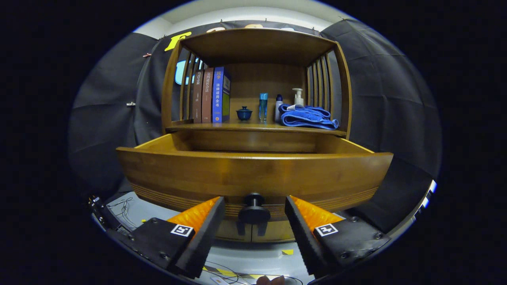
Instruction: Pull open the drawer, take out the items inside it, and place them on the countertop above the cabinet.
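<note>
A wooden cabinet stands ahead with its drawer (253,174) pulled out toward me. The drawer's dark round knob (254,210) sits between my fingers, which stand apart on either side without touching it. My gripper (254,208) is open and holds nothing. The drawer's front wall hides whatever lies inside. Above the drawer is the countertop (253,127), carrying a folded blue towel (307,117), a small dark blue lidded cup (244,113), a blue bottle (263,106), a small white bottle (279,108) and a white pump bottle (298,97).
Several books (212,95) stand upright at the countertop's left end, under a wooden top shelf with slatted sides. Cables (124,208) lie on the grey floor below the cabinet to the left. Yellow tape marks (287,251) dot the floor near my fingers.
</note>
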Available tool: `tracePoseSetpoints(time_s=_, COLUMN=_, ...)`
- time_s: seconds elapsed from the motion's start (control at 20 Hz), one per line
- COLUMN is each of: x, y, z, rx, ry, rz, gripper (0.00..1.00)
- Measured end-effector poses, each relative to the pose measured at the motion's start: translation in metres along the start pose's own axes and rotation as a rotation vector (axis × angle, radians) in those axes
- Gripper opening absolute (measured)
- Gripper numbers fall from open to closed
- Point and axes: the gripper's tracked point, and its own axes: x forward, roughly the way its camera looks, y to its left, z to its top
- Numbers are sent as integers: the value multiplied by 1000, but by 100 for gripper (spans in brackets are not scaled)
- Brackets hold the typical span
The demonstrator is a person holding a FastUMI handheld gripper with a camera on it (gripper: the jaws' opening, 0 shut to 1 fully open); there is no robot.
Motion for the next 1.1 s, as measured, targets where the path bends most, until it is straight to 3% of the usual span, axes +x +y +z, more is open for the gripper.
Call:
tracePoseSetpoints(time_s=0.15, x=-15, y=-10, z=50, rx=-18, ry=-56, rz=-6, gripper=97)
tracePoseSetpoints(time_s=0.3, x=-18, y=4, z=112, rx=18, ry=-90, rz=68, gripper=97)
tracePoseSetpoints(time_s=0.55, x=20, y=2, z=172, rx=14, ry=40, rz=112, gripper=97)
tracePoseSetpoints(time_s=0.7, x=63, y=1, z=172, rx=13, ry=173, rz=130, gripper=97)
tracePoseSetpoints(time_s=0.9, x=115, y=4, z=134, rx=20, ry=438, rz=137, gripper=97)
tracePoseSetpoints(time_s=1.1, x=150, y=-2, z=87, rx=10, ry=633, rz=87, gripper=97)
